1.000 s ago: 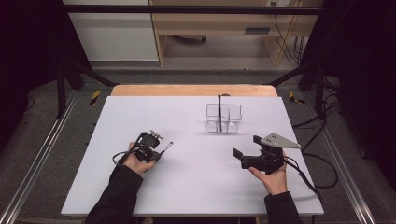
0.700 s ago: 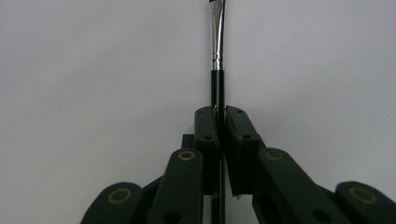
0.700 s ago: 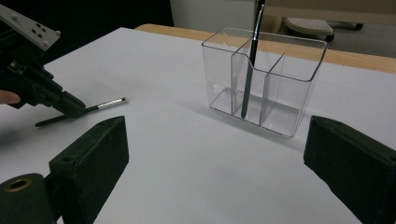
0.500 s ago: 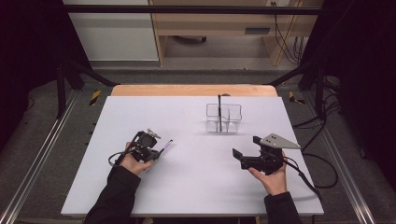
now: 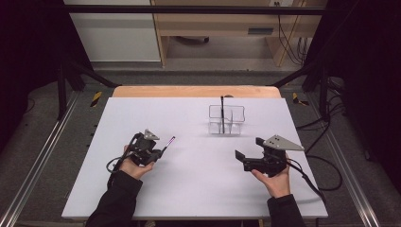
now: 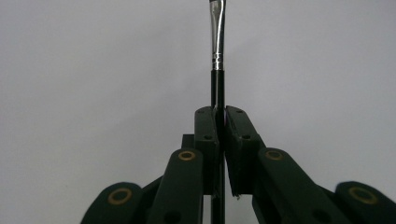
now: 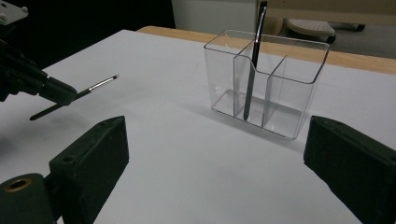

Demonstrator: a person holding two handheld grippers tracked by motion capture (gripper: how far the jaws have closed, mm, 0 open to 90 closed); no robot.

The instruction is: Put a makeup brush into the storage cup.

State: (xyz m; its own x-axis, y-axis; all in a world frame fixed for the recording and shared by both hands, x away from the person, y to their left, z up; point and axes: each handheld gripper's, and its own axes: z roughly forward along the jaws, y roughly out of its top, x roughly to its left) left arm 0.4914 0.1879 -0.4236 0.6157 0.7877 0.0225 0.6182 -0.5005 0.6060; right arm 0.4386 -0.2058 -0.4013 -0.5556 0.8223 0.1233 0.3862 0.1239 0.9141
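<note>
Meanwhile, my left claw [image 5: 161,152] stayed clamped on the thin brush [image 6: 218,32] and had lifted slightly off the counter [image 5: 189,189]; my right claw [image 5: 249,153] hung wide open, unmoved, near the clear organizer [image 7: 280,88].

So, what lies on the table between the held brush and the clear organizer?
Nothing: in the high view, only bare white table separates the makeup brush in the left tool from the clear organizer. The right gripper view agrees.

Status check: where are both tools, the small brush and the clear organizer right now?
Left tool shut on small brush, above the table. Right tool open, empty, facing clear organizer. One brush already stands in organizer. Path between looks free.
</note>
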